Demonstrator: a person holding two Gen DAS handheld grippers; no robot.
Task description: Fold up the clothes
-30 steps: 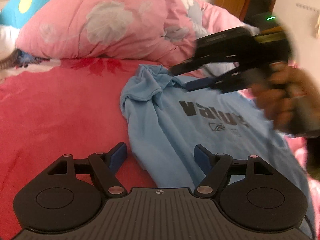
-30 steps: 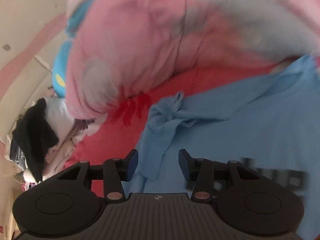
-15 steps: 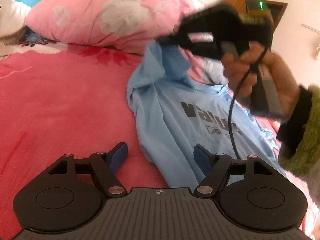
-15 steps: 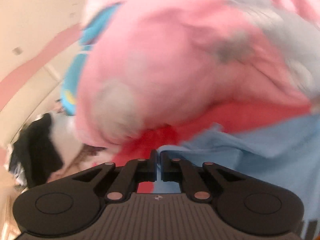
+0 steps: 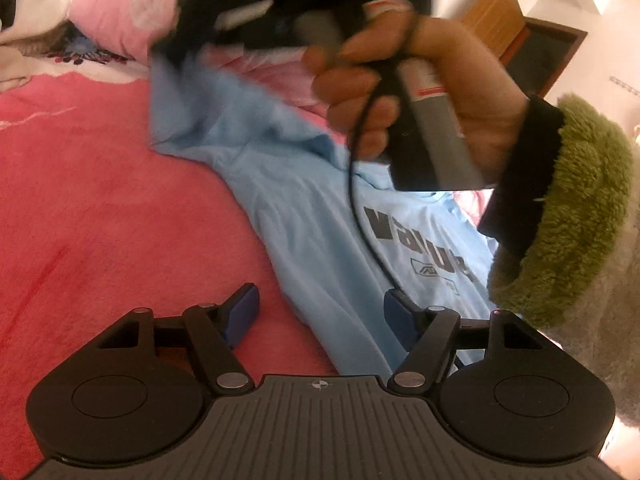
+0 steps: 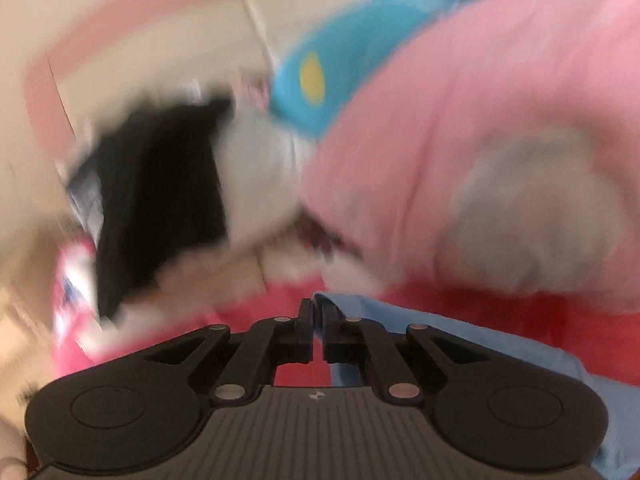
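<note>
Left wrist view: left gripper (image 5: 320,312) spread, blue pads empty, straddling hem edge of light blue printed cotton T-shirt (image 5: 320,216) on red fleece blanket (image 5: 100,200). Ahead and above, right gripper (image 6: 317,320) pressed together, having just closed, pinching raised sleeve corner; pink floral pillow (image 6: 480,160) beyond.

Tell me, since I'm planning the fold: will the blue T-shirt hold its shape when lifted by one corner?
Probably not. The blue T-shirt drapes limply from the shut right gripper, so it looks floppy and light. It will likely drag and wrinkle across the fuzzy red blanket.
</note>
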